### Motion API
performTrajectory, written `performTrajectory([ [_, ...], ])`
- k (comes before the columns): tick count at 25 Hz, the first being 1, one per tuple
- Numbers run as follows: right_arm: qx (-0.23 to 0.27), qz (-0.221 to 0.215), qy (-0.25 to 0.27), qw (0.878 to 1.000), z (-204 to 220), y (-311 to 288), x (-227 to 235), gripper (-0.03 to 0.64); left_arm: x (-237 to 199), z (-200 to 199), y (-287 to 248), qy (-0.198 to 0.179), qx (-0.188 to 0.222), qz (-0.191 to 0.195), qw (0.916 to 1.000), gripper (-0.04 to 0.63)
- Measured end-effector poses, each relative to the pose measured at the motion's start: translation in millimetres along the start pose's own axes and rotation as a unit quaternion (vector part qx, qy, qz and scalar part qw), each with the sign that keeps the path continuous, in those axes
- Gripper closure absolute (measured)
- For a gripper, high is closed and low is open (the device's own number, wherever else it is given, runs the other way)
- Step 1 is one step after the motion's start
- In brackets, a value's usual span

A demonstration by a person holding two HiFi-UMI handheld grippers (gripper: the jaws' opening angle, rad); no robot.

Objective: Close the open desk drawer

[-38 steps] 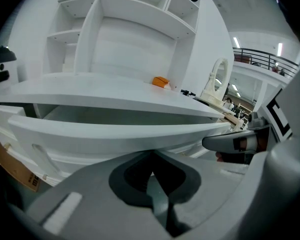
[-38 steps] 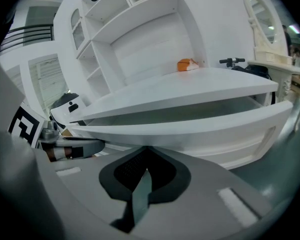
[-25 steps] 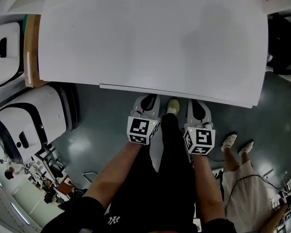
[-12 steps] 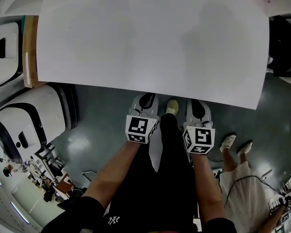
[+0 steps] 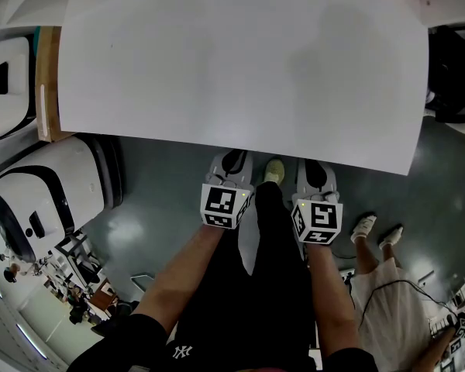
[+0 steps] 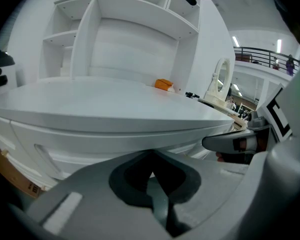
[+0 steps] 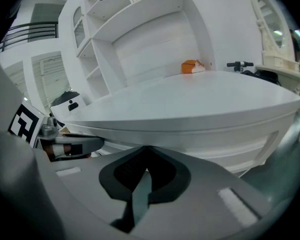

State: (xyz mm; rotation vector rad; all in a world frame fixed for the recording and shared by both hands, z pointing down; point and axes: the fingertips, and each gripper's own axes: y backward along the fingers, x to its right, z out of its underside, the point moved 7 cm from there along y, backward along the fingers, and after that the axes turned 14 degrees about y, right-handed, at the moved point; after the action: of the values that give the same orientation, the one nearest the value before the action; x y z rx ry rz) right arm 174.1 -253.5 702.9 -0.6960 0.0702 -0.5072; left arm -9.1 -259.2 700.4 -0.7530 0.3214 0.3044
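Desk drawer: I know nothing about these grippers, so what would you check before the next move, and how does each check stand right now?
1. Drawer pushed in: ok; the head view shows nothing sticking out past the desk top.
2. Left gripper shut and holding nothing: ok.
3. Right gripper shut and holding nothing: ok.
4. Gripper tips touching the drawer: cannot tell.
5. Orange object well back from the front edge: ok.

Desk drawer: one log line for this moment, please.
drawer front: tucked under desk top | left tool: shut, empty, tip at front | right tool: same
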Motion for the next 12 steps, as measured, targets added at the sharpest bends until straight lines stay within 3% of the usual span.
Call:
performTrajectory([
  [12,0.001,0.029,-0.008,1.0,-1.9,27.2,-5.9,0.592,6.4,0.5,23.2,-0.001,-0.011,0.022,0.9997,0.594],
])
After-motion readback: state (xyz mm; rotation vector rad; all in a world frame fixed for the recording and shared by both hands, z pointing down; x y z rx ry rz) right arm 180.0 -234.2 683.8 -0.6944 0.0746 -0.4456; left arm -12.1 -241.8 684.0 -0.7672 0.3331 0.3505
